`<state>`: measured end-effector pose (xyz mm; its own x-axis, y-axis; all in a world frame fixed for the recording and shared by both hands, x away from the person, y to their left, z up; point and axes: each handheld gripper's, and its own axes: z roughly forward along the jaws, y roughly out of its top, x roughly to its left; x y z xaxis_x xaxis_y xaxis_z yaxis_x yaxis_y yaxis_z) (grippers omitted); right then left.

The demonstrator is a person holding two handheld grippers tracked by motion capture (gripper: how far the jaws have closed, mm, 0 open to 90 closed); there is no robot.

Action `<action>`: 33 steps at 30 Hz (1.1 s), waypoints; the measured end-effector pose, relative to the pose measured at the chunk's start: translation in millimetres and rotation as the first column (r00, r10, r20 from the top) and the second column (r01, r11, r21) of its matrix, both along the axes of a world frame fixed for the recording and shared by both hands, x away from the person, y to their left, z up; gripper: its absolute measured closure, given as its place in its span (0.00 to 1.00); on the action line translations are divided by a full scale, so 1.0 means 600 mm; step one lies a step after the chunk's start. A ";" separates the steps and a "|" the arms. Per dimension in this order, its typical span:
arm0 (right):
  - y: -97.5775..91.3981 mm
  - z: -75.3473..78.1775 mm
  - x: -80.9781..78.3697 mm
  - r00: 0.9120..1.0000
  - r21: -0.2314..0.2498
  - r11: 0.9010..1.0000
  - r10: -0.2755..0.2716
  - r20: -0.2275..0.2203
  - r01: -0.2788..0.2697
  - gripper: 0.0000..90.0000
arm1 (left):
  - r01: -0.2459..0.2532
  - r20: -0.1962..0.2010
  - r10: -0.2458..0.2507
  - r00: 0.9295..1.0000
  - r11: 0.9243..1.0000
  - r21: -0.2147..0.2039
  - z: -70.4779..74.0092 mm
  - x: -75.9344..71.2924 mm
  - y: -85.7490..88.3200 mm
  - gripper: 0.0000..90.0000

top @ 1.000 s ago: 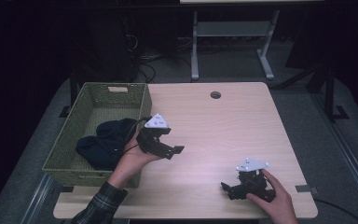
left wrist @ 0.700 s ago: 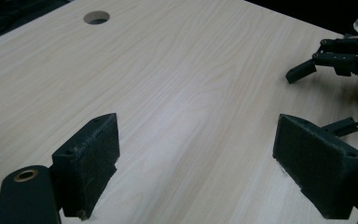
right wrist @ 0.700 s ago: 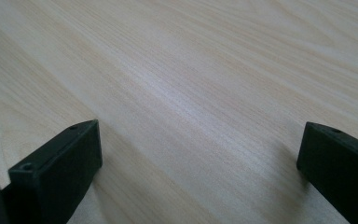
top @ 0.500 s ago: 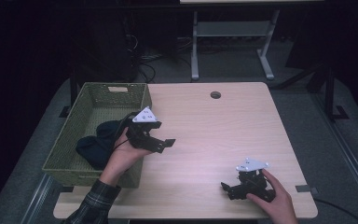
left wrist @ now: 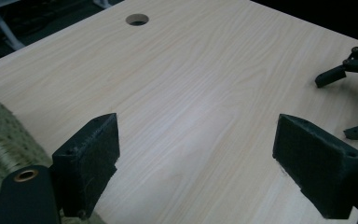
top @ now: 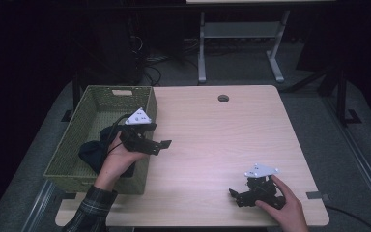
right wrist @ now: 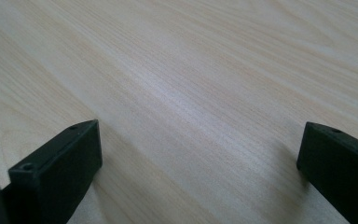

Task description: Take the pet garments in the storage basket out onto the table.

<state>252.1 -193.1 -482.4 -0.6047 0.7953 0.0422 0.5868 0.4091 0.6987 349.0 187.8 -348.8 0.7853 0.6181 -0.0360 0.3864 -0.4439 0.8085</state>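
My left gripper [top: 163, 146] hangs over the right rim of a green woven basket [top: 63, 154], held in a hand with a plaid sleeve, jaws pointing right over the table. In the left gripper view it [left wrist: 196, 154] stands open above bare wood, with nothing between its fingers [left wrist: 91, 158]. My right gripper [top: 235, 197] rests low near the table's front right, a hand on it, jaws pointing left. In its own view the right gripper [right wrist: 200, 158] is wide open over bare wood. A dark cloth [top: 89, 152] lies in the basket, partly hidden by the left hand.
The light wooden table [top: 212, 125] has a round cable hole [top: 223, 98] near its far edge. The basket takes up the table's left side. A metal stand [top: 239, 43] and cables sit on the dark floor beyond. The right gripper [left wrist: 349, 70] appears far right in the left gripper view.
My left gripper has moved left and slightly back, from the table's middle to over the basket's right rim, staying open. The right gripper has not moved.
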 end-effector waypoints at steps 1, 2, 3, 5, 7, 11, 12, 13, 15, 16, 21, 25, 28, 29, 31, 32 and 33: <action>0.000 0.000 0.000 1.000 0.000 1.000 0.000 0.000 0.000 0.00 | -0.006 -0.001 0.006 1.000 1.000 -0.003 0.001 0.000 0.003 0.16; 0.000 0.000 0.000 1.000 0.000 1.000 0.000 0.000 0.000 0.00 | -0.009 0.001 0.009 1.000 1.000 0.001 0.001 0.001 0.007 0.16; 0.000 0.000 0.000 1.000 0.001 1.000 0.000 0.000 0.000 0.00 | -0.013 0.001 0.013 1.000 1.000 0.001 0.002 0.001 0.010 0.16; 0.000 0.000 0.000 1.000 0.001 1.000 0.000 0.000 0.000 0.00 | -0.026 0.004 0.026 1.000 1.000 -0.001 0.001 0.002 0.016 0.16; 0.000 0.000 0.000 1.000 0.001 1.000 0.000 0.000 0.000 0.00 | -0.032 0.004 0.032 0.999 0.999 0.006 0.001 0.003 0.023 0.16; 0.000 0.000 0.000 1.000 0.000 1.000 0.000 -0.001 0.000 0.00 | -0.056 0.002 0.056 0.998 0.998 0.001 0.000 0.006 0.038 0.16; 0.000 0.000 0.000 1.000 -0.001 1.000 0.000 -0.001 0.000 0.00 | -0.065 -0.001 0.065 0.998 0.998 -0.005 0.000 0.006 0.042 0.16; 0.000 0.000 0.000 1.000 -0.001 1.000 0.000 -0.001 0.000 0.00 | -0.069 0.001 0.069 0.998 0.998 0.000 0.000 0.007 0.046 0.16; 0.000 0.000 0.000 1.000 -0.001 1.000 0.000 -0.001 0.000 0.00 | -0.081 0.003 0.081 0.997 0.997 0.002 0.001 0.008 0.054 0.16; 0.000 0.000 0.000 1.000 -0.001 1.000 0.000 -0.001 0.000 0.00 | -0.095 0.007 0.095 0.995 0.995 0.001 0.001 0.009 0.062 0.16; 0.000 0.000 0.000 1.000 -0.001 1.000 0.000 -0.001 0.000 0.00 | -0.117 0.009 0.117 0.993 0.993 0.002 0.002 0.010 0.077 0.16; 0.000 0.000 0.000 1.000 -0.002 1.000 0.000 -0.002 0.000 0.00 | -0.138 0.004 0.138 0.990 0.990 -0.003 0.002 0.011 0.089 0.16; 0.000 0.000 0.000 1.000 -0.002 1.000 0.001 -0.002 -0.001 0.00 | -0.155 0.005 0.155 0.988 0.988 -0.003 0.002 0.012 0.097 0.16; 0.000 0.000 0.000 1.000 -0.002 1.000 0.001 -0.002 -0.001 0.00 | -0.152 0.009 0.152 0.988 0.988 0.009 0.003 0.012 0.102 0.16; 0.000 0.000 0.000 1.000 -0.002 1.000 0.000 -0.002 0.000 0.00 | -0.169 0.011 0.169 0.986 0.986 0.006 0.004 0.013 0.111 0.16; 0.000 0.000 0.000 1.000 -0.002 1.000 0.000 -0.002 0.000 0.00 | -0.169 0.011 0.169 0.986 0.986 0.006 0.004 0.013 0.111 0.16; 0.000 0.000 0.000 1.000 -0.002 1.000 0.000 -0.002 0.000 0.00 | -0.173 0.011 0.173 0.985 0.985 0.007 0.004 0.013 0.115 0.16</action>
